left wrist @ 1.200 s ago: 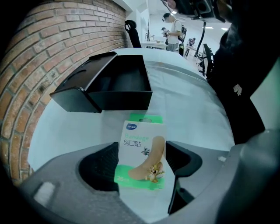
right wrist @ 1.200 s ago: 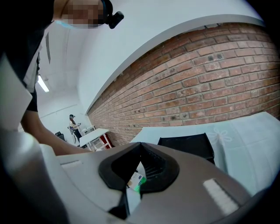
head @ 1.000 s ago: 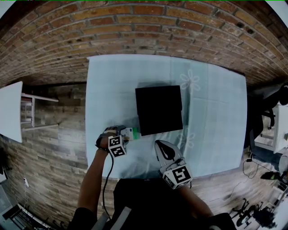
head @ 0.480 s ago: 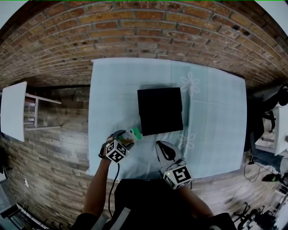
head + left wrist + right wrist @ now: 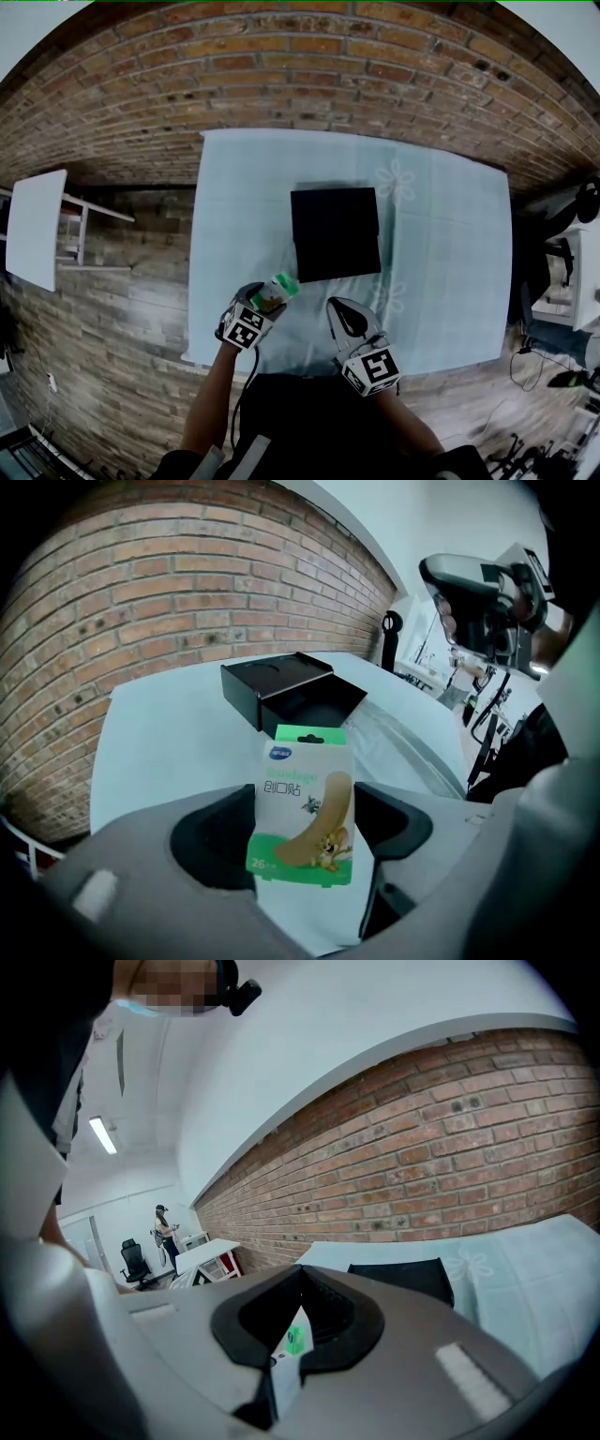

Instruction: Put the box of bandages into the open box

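Note:
The bandage box (image 5: 278, 288), white and green with a cartoon plaster printed on it (image 5: 305, 808), is held upright off the table, my left gripper (image 5: 267, 298) shut on its lower half. It hangs near the table's front edge, just left of and nearer than the open black box (image 5: 335, 232). In the left gripper view the black box (image 5: 286, 694) stands ahead with its opening facing me. My right gripper (image 5: 342, 317) hovers to the right at the front edge, jaws together with nothing between them. Past them shows a bit of the bandage box (image 5: 294, 1340).
A pale blue cloth with flower prints covers the table (image 5: 450, 253), which stands against a brick wall (image 5: 309, 66). A white side table (image 5: 33, 230) is off to the left. Far back in the room a person (image 5: 167, 1232) stands beside an office chair.
My left gripper has risen from the table with the bandage box and turned, tilting it toward the black box. The right gripper has stayed in place.

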Tool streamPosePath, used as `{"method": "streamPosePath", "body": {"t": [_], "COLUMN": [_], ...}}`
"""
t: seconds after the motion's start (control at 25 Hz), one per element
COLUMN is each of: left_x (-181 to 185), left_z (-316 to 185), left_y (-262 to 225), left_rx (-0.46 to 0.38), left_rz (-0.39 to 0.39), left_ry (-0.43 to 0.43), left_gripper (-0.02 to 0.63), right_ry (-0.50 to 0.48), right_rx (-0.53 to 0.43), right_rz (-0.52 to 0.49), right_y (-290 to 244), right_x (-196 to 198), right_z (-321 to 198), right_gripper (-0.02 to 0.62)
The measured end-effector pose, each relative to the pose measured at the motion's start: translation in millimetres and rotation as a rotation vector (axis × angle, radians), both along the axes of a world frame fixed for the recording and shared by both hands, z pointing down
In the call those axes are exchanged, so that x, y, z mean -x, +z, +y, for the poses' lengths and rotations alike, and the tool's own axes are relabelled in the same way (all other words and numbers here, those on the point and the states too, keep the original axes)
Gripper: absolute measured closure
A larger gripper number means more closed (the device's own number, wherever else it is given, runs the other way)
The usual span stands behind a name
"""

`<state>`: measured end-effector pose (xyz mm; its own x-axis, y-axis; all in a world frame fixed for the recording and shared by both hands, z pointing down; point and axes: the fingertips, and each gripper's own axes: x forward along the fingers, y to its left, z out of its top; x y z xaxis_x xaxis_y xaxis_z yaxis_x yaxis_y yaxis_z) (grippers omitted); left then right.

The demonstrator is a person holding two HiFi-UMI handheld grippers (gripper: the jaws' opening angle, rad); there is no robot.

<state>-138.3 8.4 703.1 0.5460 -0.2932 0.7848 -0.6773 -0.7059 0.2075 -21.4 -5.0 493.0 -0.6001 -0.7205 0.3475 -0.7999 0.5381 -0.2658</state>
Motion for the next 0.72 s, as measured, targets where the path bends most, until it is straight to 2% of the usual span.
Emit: {"method": "streamPosePath", "body": {"t": [0.4,0.72], "left_x": [-3,-19], "left_z": [4,12], "left_y": [-45,-98], "left_rx": [-0.097,-0.203], "left_rz": [0.125,0.233], "left_ry": [-0.224,-0.305], "left_gripper": [0.265,0.265], "right_ry": [0.008,0.016], "right_rx": [-0.025,-0.052], "right_rz": [0.002,0.007], "right_y": [-8,-18], "right_x": [-8,-16], "right_z": [21,41], "right_gripper": [0.595,0.595]}}
